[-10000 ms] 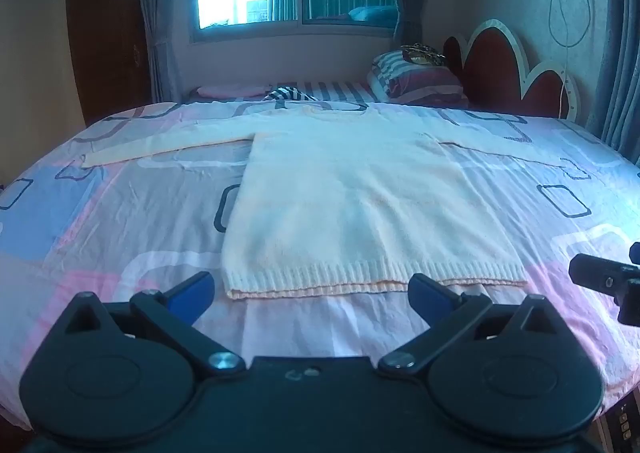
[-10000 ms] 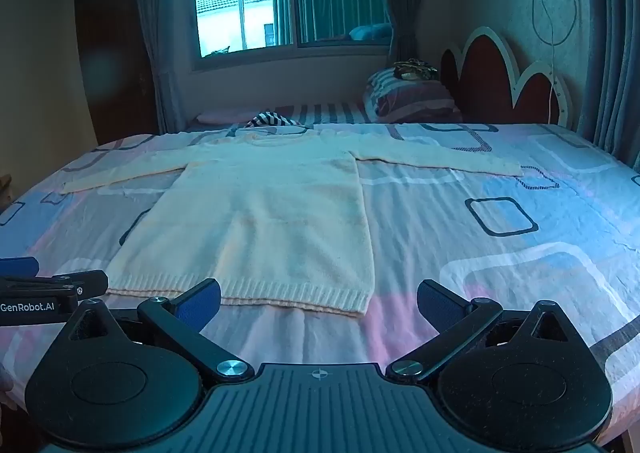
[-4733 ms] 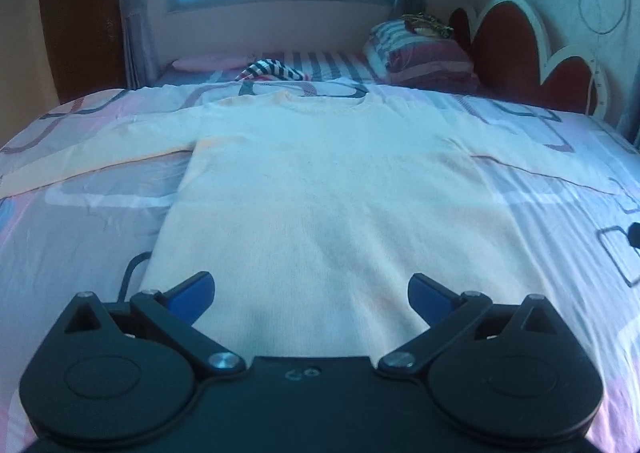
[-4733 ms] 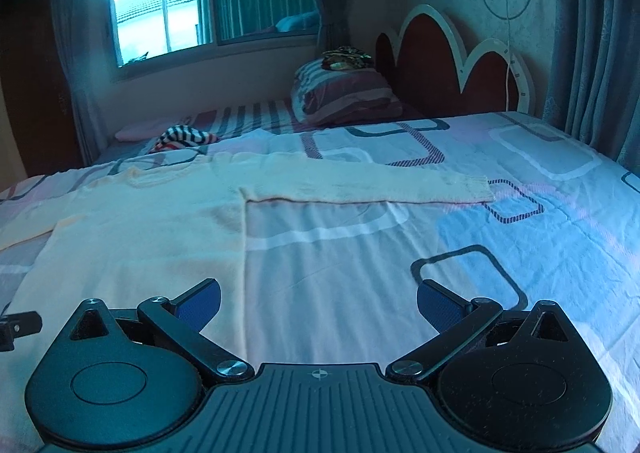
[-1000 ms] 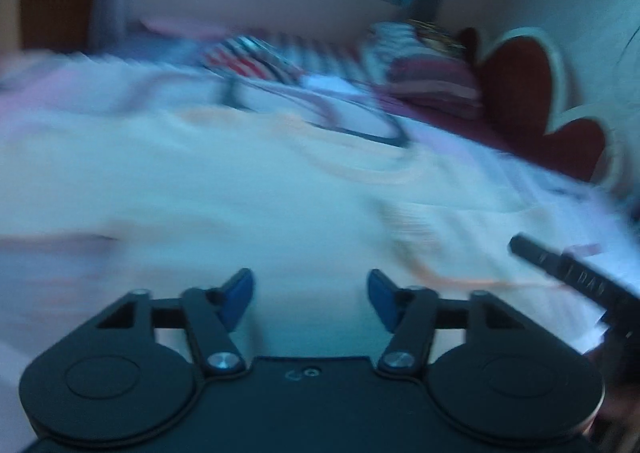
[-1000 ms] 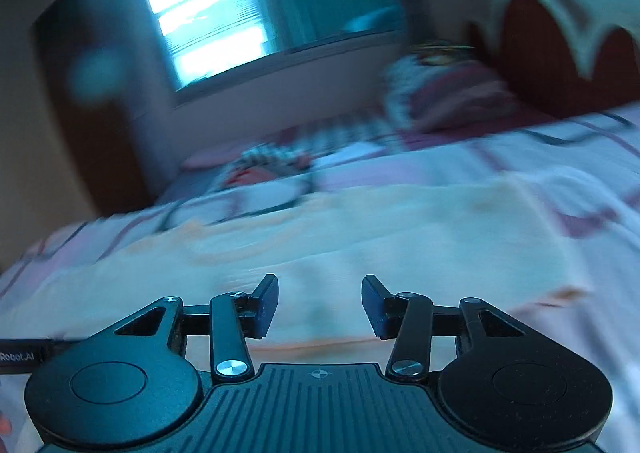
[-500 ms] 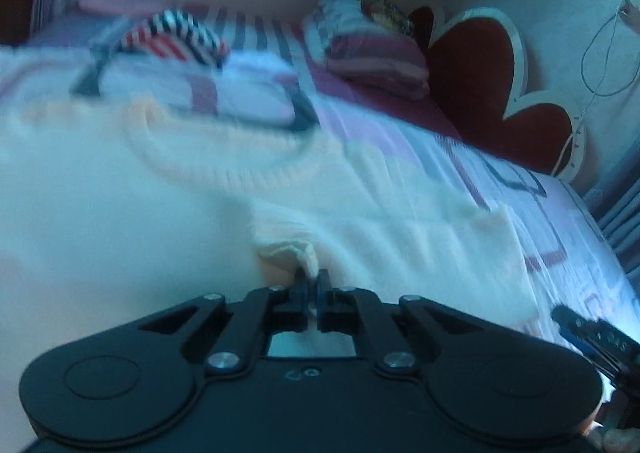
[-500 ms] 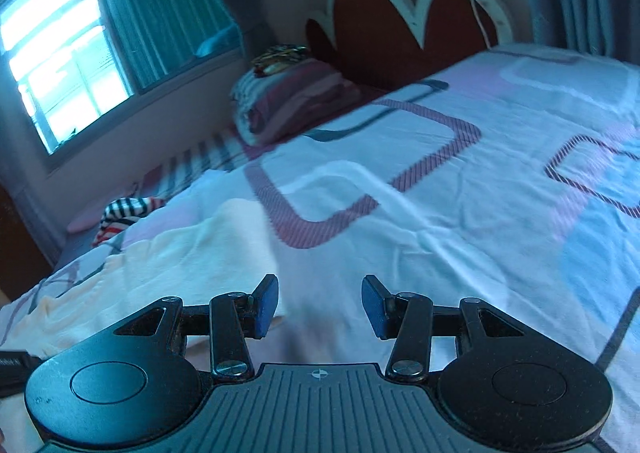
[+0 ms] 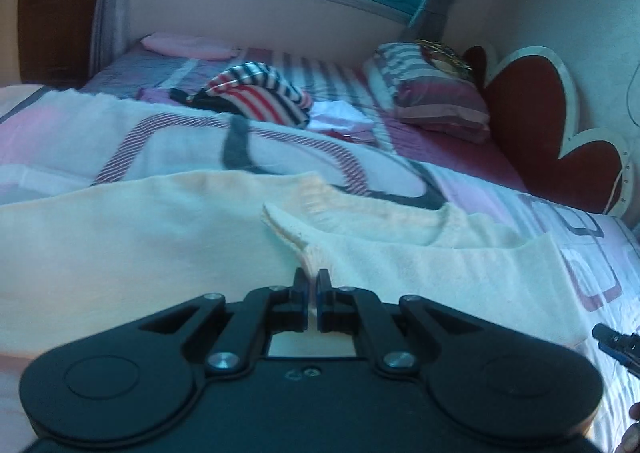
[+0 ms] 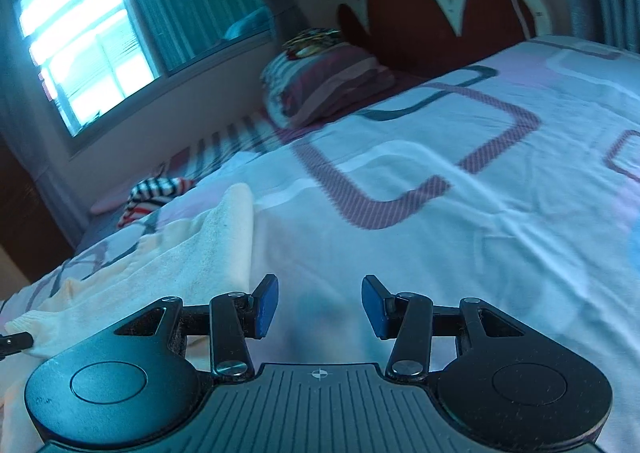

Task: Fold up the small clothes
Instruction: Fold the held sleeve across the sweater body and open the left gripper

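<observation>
A cream knitted sweater [image 9: 140, 237] lies flat on the bed, its neckline toward the far side. My left gripper [image 9: 311, 285] is shut on a pinched fold of the sweater near the collar [image 9: 320, 209] and lifts it slightly. My right gripper [image 10: 319, 305] is open and empty, low over the bedsheet just right of the sweater's sleeve end [image 10: 224, 237]. The right gripper's tip shows at the right edge of the left wrist view [image 9: 618, 343].
The bed has a patterned pink, white and blue sheet [image 10: 480, 189]. A striped garment [image 9: 256, 93] and a striped pillow [image 9: 432, 93] lie at the far side. A red scalloped headboard [image 9: 560, 125] stands at right, with a window [image 10: 80, 37] behind.
My left gripper has closed on the sweater near the collar and holds a raised fold. My right gripper has swung right past the sleeve and stays open.
</observation>
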